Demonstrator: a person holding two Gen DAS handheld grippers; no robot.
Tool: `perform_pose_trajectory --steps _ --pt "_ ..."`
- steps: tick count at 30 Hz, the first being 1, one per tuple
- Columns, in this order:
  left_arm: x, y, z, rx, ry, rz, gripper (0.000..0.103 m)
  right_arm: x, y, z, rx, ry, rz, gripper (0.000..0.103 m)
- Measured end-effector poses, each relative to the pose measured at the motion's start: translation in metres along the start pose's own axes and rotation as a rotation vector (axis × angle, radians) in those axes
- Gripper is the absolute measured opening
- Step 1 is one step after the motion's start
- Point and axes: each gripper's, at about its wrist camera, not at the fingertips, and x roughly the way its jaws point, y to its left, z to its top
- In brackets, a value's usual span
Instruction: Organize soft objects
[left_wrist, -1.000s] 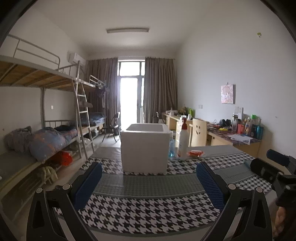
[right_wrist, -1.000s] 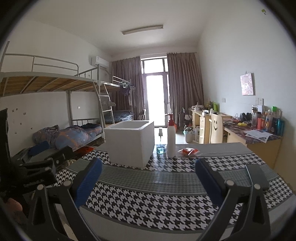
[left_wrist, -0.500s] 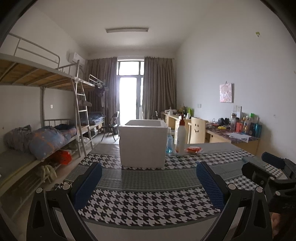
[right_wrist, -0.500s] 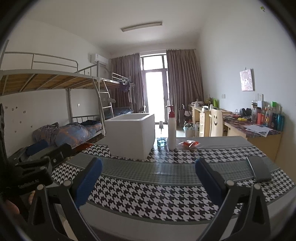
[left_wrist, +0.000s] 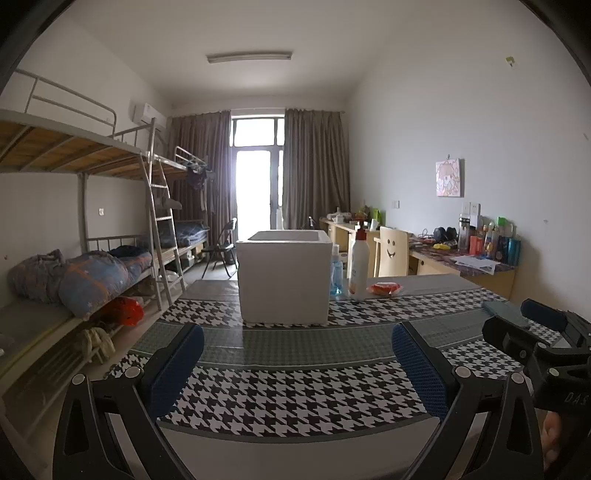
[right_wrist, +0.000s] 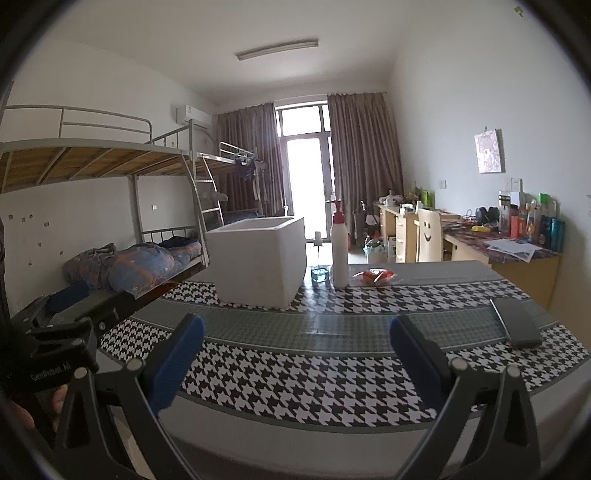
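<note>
A white foam box (left_wrist: 283, 278) stands open-topped on the houndstooth tablecloth (left_wrist: 295, 387), far of centre; it also shows in the right wrist view (right_wrist: 258, 264). A small red-orange soft packet (left_wrist: 384, 288) lies to its right, also seen in the right wrist view (right_wrist: 375, 276). My left gripper (left_wrist: 295, 365) is open and empty above the table's near edge. My right gripper (right_wrist: 295, 358) is open and empty, level with the left gripper and to its right. Each gripper shows at the edge of the other's view.
A white pump bottle (left_wrist: 357, 264) and a small blue-liquid bottle (left_wrist: 335, 275) stand beside the box. A dark flat case (right_wrist: 515, 326) lies at the table's right. Bunk beds (left_wrist: 74, 229) stand left, cluttered desks (left_wrist: 461, 258) right.
Both grippers have drawn back toward the near edge of the table, so the box and bottles look farther away. Both stay open and empty.
</note>
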Motion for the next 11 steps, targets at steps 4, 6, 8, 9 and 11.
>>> perform_pose_trajectory --steps 4,6,8,9,11 --pt "0.0008 -0.0001 -0.0005 0.006 0.002 0.002 0.102 0.0020 0.0005 -0.0033 0.002 0.010 0.004 0.102" --pt "0.0009 -0.0002 -0.0014 0.009 0.006 0.003 0.102 0.0021 0.0008 -0.0034 0.000 0.010 0.005 0.102" --pt "0.0016 0.0002 -0.0018 0.006 0.011 -0.002 0.102 0.0022 0.0011 -0.0036 0.000 0.011 0.008 0.102" --pt "0.0010 0.0012 -0.0022 0.006 0.012 -0.005 0.102 0.0026 0.0015 -0.0036 -0.002 0.012 0.009 0.102" --pt "0.0005 0.0017 -0.0025 0.005 0.013 -0.009 0.102 0.0027 0.0023 -0.0037 -0.006 0.012 0.007 0.102"
